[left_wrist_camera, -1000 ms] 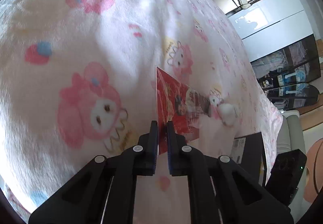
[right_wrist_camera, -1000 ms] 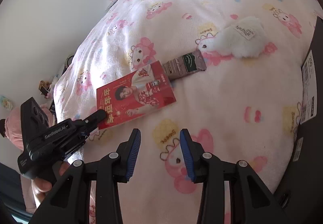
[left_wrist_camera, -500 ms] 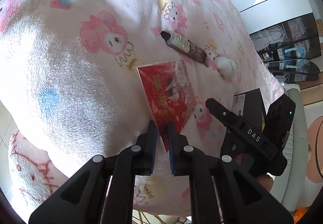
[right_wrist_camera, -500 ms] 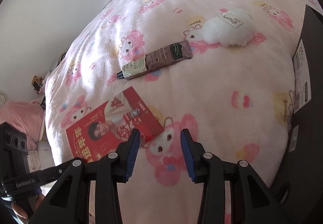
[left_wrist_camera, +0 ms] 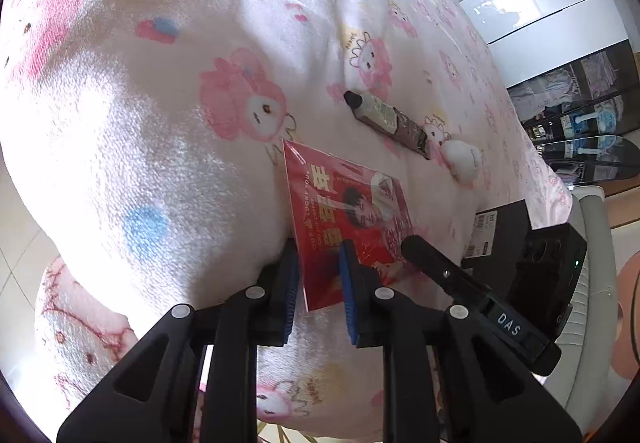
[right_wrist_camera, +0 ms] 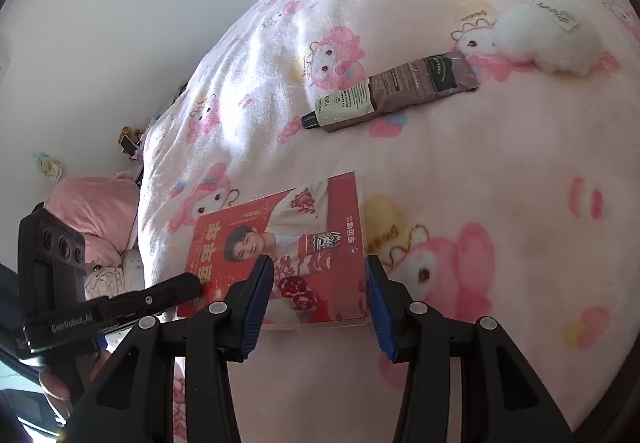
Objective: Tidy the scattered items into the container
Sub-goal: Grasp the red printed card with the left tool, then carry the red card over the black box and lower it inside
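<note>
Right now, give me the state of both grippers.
Left gripper: jaws opening, letting go of the red card between them.
Right gripper: open and opening wider, straddling the card's near edge, not gripping.

In the right wrist view we find the card [right_wrist_camera: 304,243] flat on the blanket [right_wrist_camera: 500,171], lower centre of the frame, its near edge between the opening fingers of the right gripper [right_wrist_camera: 318,299]. The left gripper [right_wrist_camera: 176,287] reaches in from the lower left, tip at the card's left corner. The tube [right_wrist_camera: 392,91] lies above the card, upper centre; the plush [right_wrist_camera: 552,39] sits just right of the tube, upper right.

In the left wrist view we find the box [left_wrist_camera: 504,227] at right, beyond the right gripper [left_wrist_camera: 440,267].
</note>
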Action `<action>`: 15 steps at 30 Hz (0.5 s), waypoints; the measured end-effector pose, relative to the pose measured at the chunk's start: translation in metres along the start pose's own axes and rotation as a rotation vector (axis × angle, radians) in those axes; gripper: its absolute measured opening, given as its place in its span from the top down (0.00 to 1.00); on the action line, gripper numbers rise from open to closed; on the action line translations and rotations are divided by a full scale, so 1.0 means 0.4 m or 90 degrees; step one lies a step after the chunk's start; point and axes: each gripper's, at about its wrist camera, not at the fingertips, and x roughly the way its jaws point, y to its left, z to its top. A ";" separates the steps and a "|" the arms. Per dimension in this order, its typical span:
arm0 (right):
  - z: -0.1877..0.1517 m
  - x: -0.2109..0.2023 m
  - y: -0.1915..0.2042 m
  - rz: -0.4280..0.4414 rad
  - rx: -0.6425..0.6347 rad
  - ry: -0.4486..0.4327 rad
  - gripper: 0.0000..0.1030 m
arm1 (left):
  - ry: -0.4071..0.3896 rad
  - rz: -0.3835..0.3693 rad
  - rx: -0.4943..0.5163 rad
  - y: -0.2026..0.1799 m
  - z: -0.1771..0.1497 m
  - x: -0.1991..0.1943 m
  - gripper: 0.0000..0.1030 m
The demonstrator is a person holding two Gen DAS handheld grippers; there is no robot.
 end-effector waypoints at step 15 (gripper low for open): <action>-0.336 -0.298 -0.058 -0.087 0.103 -0.030 0.58 | 0.162 0.000 0.195 -0.216 -0.229 0.113 0.67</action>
